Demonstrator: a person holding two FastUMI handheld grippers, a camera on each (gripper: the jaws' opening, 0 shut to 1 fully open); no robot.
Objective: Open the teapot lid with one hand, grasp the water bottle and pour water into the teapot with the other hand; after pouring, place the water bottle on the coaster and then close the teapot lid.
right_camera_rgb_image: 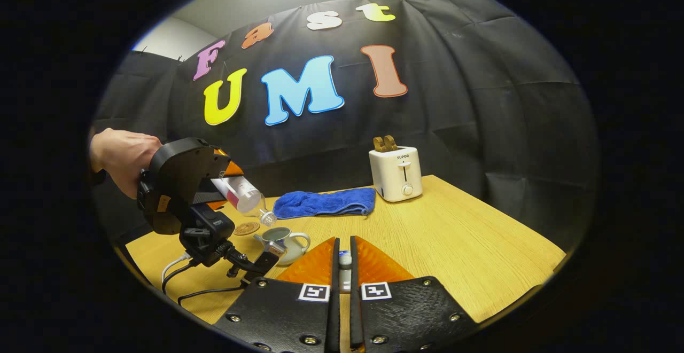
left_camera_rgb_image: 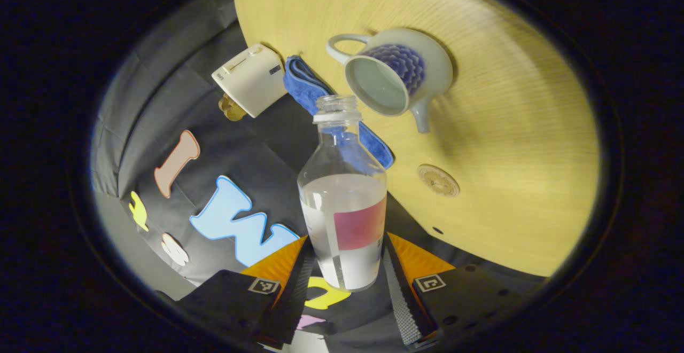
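While the left hand-held gripper (left_camera_rgb_image: 346, 267) clamps the water bottle (left_camera_rgb_image: 344, 203) between both fingers, the bottle tilts with its uncapped mouth just above the open teapot (left_camera_rgb_image: 398, 75) on the bench (left_camera_rgb_image: 513, 128). Near the teapot lies the round coaster (left_camera_rgb_image: 438, 180) (bare, on the wood). The right hand-held gripper (right_camera_rgb_image: 343, 267) is nearly closed on a small pale object (right_camera_rgb_image: 345, 260), possibly the lid. A blue towel (right_camera_rgb_image: 326, 202) and a toaster (right_camera_rgb_image: 396, 174) sit farther back. A hand (right_camera_rgb_image: 124, 158) holds the left unit.
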